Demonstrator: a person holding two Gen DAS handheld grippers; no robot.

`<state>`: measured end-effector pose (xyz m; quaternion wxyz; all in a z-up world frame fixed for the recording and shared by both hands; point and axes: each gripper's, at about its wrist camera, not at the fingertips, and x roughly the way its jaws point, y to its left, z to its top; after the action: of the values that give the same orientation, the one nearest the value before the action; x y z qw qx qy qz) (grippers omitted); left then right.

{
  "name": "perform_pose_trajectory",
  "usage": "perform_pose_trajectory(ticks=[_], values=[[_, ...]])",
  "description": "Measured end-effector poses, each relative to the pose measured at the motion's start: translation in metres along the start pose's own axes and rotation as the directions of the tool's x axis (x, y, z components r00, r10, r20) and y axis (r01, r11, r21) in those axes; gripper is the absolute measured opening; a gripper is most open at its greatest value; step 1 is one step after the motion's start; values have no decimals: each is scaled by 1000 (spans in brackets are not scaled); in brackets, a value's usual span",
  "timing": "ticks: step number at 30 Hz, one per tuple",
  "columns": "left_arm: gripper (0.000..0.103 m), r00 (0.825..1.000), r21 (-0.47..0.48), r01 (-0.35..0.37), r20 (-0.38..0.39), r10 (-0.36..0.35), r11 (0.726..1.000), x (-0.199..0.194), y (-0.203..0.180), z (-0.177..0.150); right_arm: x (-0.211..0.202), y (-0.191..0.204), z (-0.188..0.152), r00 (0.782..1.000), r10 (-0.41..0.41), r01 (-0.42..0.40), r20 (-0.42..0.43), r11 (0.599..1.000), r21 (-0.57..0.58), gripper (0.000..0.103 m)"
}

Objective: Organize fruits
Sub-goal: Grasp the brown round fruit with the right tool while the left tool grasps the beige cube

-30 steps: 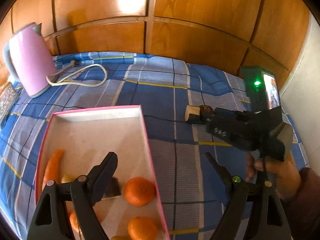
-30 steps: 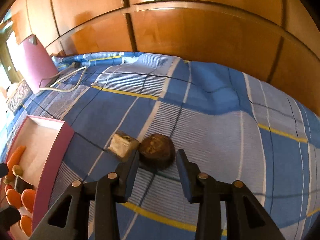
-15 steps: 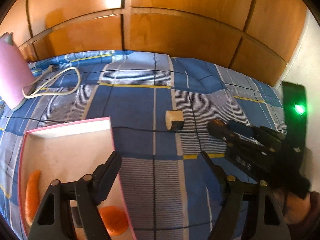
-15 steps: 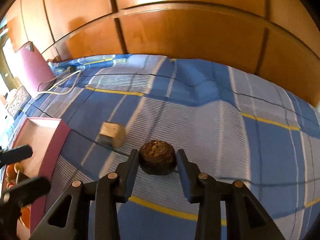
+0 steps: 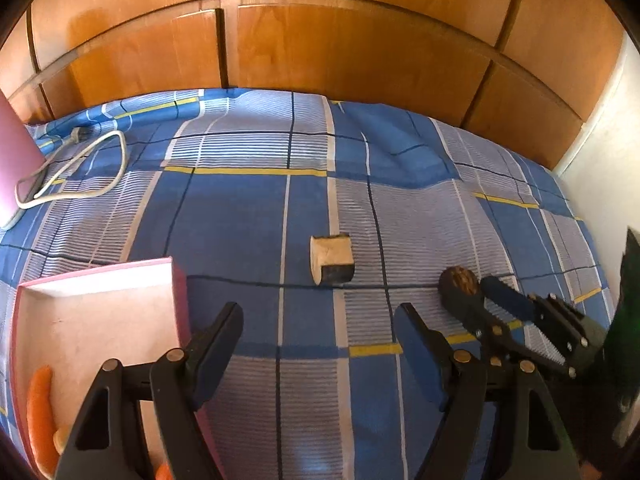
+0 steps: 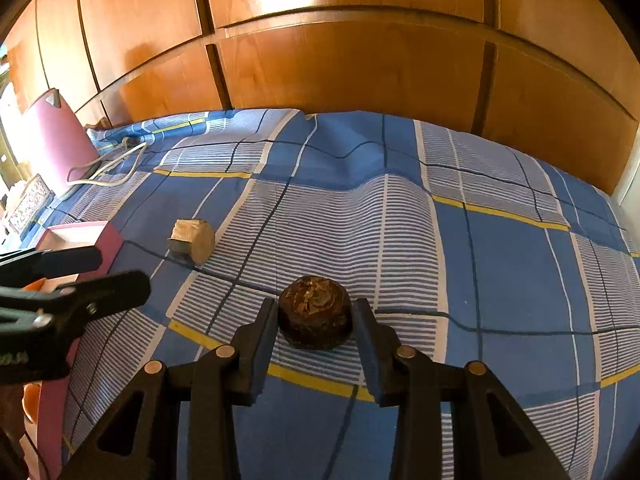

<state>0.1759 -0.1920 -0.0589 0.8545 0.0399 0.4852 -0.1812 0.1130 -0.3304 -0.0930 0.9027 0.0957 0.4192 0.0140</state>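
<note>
- Right gripper point(image 6: 316, 316): both fingers pressed against the flanks of a dark brown round fruit point(image 6: 315, 311), which is clamped between them; whether the fruit is lifted off the blue checked cloth point(image 6: 500, 264) or rests on it cannot be told; in the left wrist view the same gripper point(image 5: 464, 286) enters from the right with the fruit point(image 5: 460, 280) at its tip.
- Left gripper point(image 5: 320, 344): fingers spread wide with nothing between them, over the cloth point(image 5: 240, 216) just right of the pink box; in the right wrist view it point(image 6: 116, 272) appears at the left edge, blurred.
- Cut pale chunk point(image 5: 331, 258): lies alone on the cloth, pale faces with a dark side toward the camera; ahead of the left gripper and to the left of the held fruit, apart from both; seen also in the right wrist view point(image 6: 192, 235).
- Pink box point(image 5: 178, 292): open-topped, pale inside, at lower left; a carrot point(image 5: 40, 412) lies along its left wall; other orange pieces at the bottom edge are mostly hidden behind the gripper.
- Pink kettle point(image 6: 56, 140): stands at the far left of the cloth, its white cord point(image 5: 80, 172) looped beside it.
- Wooden panels point(image 5: 340, 52): run along the far edge of the cloth.
</note>
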Motion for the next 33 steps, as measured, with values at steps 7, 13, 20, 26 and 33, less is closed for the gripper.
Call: perform_pose_trajectory(ticks=[7, 13, 20, 26, 33], values=[[78, 1000, -46, 29, -3, -29, 999, 16, 3, 22, -2, -1, -3, 1000, 2, -2, 16, 1000, 9, 39], [71, 999, -48, 28, -28, -30, 998, 31, 4, 34, -2, -3, -3, 1000, 12, -13, 19, 1000, 24, 39], [37, 996, -60, 19, -84, -24, 998, 56, 2, 32, -1, -3, -3, 1000, 18, -19, 18, 999, 29, 40], [25, 997, -48, 26, -69, -29, 998, 51, 1, 24, 0, -3, -3, 1000, 17, -17, 16, 999, 27, 40], [25, 996, -66, 33, -83, -38, 997, 50, 5, 21, 12, -5, -5, 998, 41, -39, -44, 998, 43, 43]])
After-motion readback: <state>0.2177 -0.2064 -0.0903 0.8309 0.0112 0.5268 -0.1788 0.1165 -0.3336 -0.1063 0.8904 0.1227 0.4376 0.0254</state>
